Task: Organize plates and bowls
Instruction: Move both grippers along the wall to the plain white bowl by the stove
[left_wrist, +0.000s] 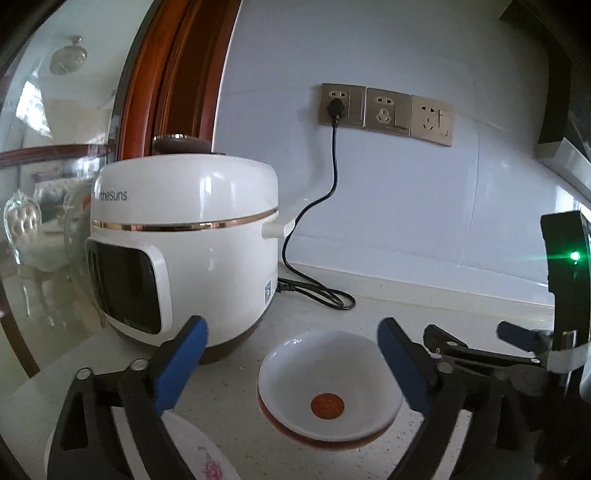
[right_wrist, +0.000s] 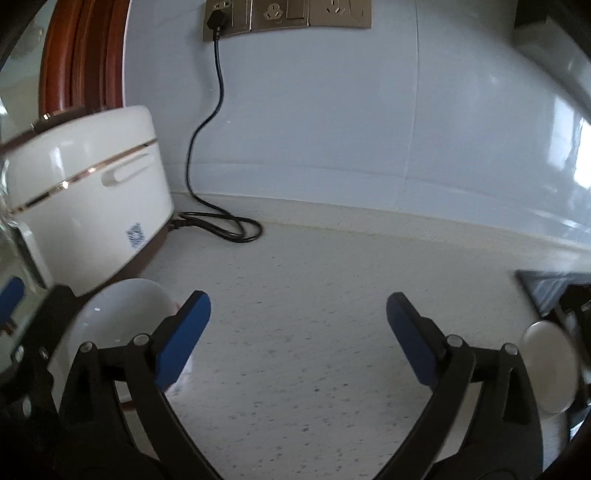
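Stacked bowls (left_wrist: 328, 387), white inside with a round rust-red spot at the bottom, sit on the pale speckled counter (right_wrist: 314, 295) beside a white rice cooker (left_wrist: 184, 236) marked "theSuns". The left tongs (left_wrist: 291, 362) are spread wide, the bowls between their blue fingertips, untouched. The right tongs (right_wrist: 298, 336) are also spread, empty, with the bowls at their left.

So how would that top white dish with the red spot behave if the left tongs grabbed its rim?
The dish looks glazed and glossy, so probably slippery and breakable. It sits nested on another dish, so it may slide or drag that one along.
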